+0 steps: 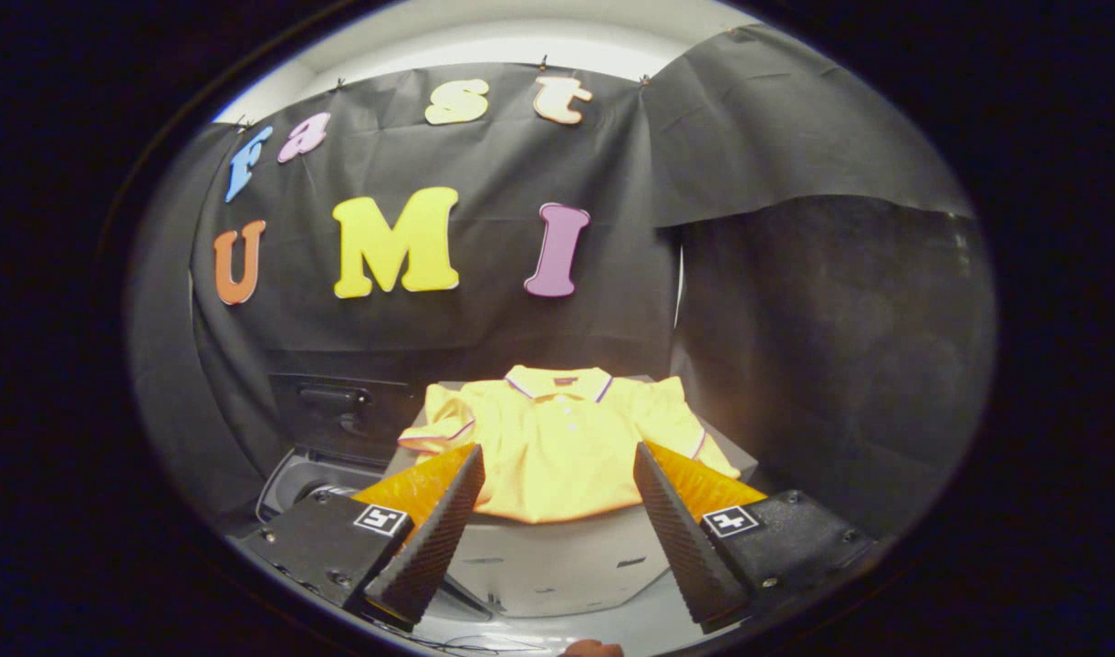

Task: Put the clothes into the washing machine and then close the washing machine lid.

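A yellow polo shirt (557, 447) with a striped collar lies spread flat on a grey box-like stand (557, 561), just ahead of the fingers. My gripper (557, 465) is open, its two fingers set wide apart on either side of the shirt's lower part, nothing between them touching. Left of the stand, the washing machine (311, 484) shows a dark opening with its lid (338, 406) raised behind it.
Black cloth walls the booth behind and to the right of the stand. A pale floor or surface (539, 630) lies below the stand, with a bit of a hand (592, 649) at the very bottom.
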{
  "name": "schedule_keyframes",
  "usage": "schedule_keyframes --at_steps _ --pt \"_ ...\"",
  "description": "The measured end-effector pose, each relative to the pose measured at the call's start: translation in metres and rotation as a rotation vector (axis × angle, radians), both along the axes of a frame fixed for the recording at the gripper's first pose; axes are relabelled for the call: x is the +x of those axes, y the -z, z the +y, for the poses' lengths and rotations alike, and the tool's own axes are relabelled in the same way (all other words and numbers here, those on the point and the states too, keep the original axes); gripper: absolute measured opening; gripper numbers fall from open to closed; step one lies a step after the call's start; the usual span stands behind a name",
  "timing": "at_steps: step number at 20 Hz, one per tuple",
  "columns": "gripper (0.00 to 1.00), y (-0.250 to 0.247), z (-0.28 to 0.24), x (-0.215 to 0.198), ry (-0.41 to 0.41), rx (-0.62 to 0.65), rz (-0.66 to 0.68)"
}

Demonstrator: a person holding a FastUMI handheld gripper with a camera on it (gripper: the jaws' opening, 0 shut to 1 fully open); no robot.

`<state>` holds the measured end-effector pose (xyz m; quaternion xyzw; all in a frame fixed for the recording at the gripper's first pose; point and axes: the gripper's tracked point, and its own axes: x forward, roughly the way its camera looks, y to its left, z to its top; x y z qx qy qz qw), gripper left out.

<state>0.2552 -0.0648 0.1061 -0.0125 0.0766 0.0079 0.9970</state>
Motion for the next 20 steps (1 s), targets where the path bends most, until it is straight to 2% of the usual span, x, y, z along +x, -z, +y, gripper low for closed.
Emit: schedule_keyframes --at_steps 4,9,13,17,20 --pt "1.0 0.004 -0.003 0.071 -0.035 -0.07 0.135" --pt "1.0 0.016 0.002 0.129 -0.078 -0.081 0.277" --pt "1.0 0.032 0.006 0.153 -0.112 -0.066 0.379" --pt "1.0 0.054 0.003 0.156 -0.11 -0.058 0.473" --pt "1.0 0.057 0.004 0.161 -0.125 -0.031 0.472"
